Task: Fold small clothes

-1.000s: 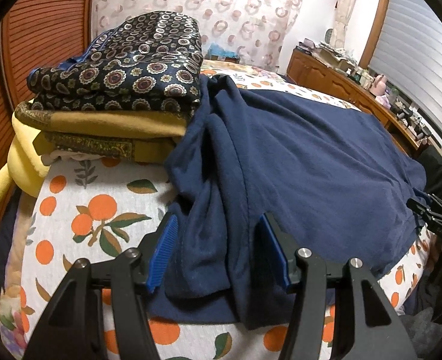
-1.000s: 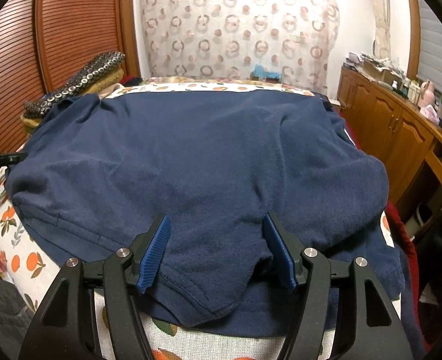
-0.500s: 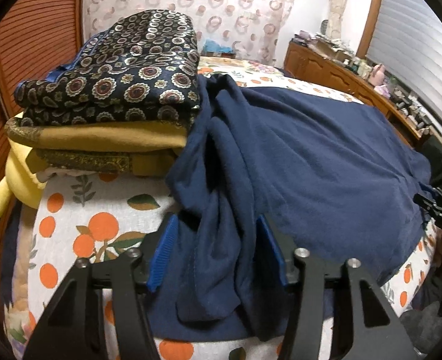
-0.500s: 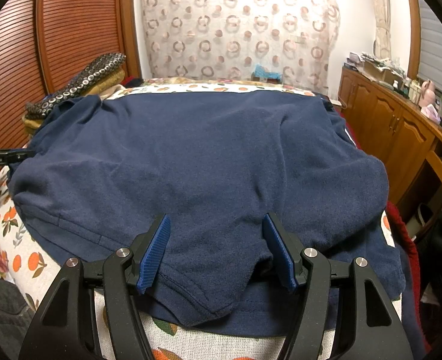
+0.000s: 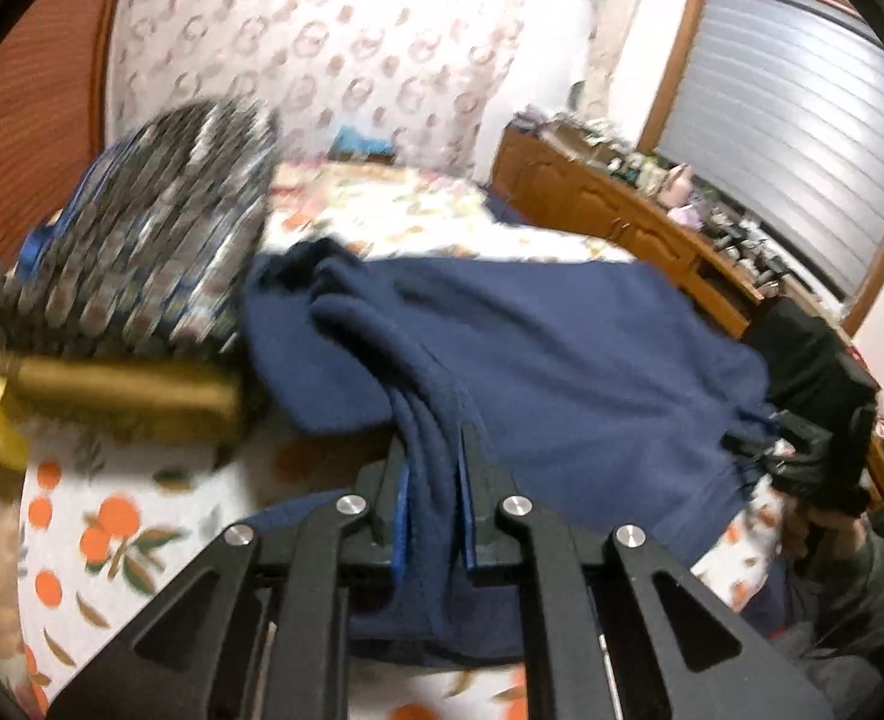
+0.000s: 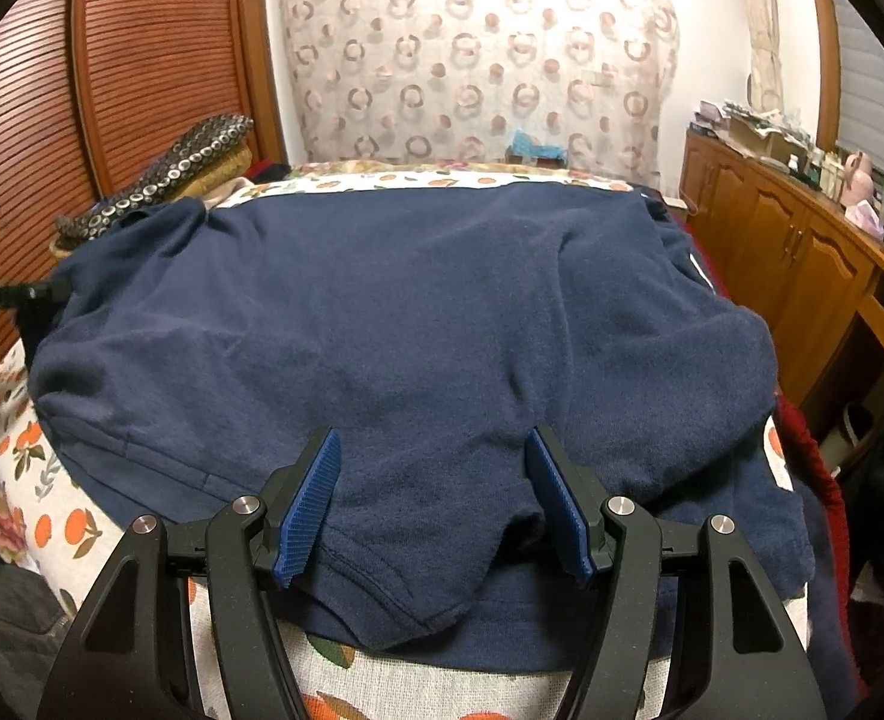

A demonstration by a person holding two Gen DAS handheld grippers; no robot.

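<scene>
A navy blue sweater (image 6: 418, 324) lies spread over a bed with an orange-print cover (image 6: 28, 480). My left gripper (image 5: 433, 480) is shut on a bunched fold of the sweater (image 5: 562, 360) at its left edge and lifts it a little. My right gripper (image 6: 433, 498) is open, its blue pads either side of the sweater's near hem, which lies between them. The right gripper also shows in the left wrist view (image 5: 802, 444) at the sweater's far side.
A stack of folded patterned and yellow cloth (image 5: 142, 276) sits on the bed to the left, touching the sweater. Wooden cabinets with clutter (image 6: 802, 252) run along the right. A slatted wooden door (image 6: 112, 60) stands at the left.
My left gripper has closed on the sweater's left edge and pulled the fold up; the view is now blurred by motion. My right gripper has stayed open and still.
</scene>
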